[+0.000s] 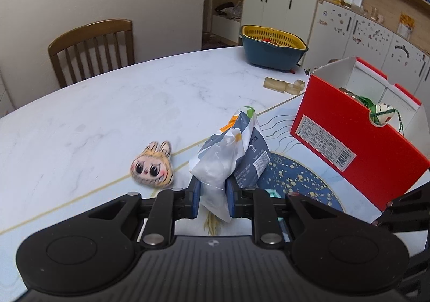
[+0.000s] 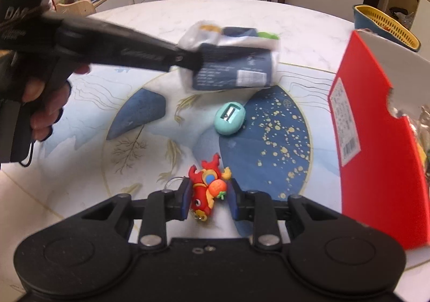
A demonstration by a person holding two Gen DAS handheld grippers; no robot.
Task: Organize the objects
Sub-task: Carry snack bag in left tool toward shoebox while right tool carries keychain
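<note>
The left gripper [image 1: 212, 196] is clenched on the crumpled near end of a blue-and-white packet [image 1: 233, 151]. In the right wrist view the packet [image 2: 231, 60] is seen held clear of the table [image 1: 107, 103], hanging out beyond the fingers. An end grip suits it, probably because the soft wrapper gathers there and offers little else to pinch.

The right gripper [image 2: 209, 198] has a small red toy keychain [image 2: 208, 189] between its pads. The left pad looks pressed against the toy; whether the right pad touches cannot be told for certain. The toy is judged to be held, as it sits up between the fingers rather than flat on the mat. Its metal ring [image 2: 173, 183] sticks out to the left.

An open red box [image 1: 357, 138] stands at the right, already holding a few items, among them a green-and-white ball [image 1: 381, 114] at the notch in its wall. It is judged to be the collecting bin, since it is the nearest open container to both grippers.

Left loose on the table:
- a plush bunny face [image 1: 151, 166], just left of the held packet
- a teal egg-shaped sharpener [image 2: 229, 118] on the blue round mat [image 2: 282, 140], between the two grippers

A yellow-and-blue basket [image 1: 272, 46] stands at the far edge, well apart. A hand [image 2: 45, 103] is seen wrapped round the left tool's grip.
</note>
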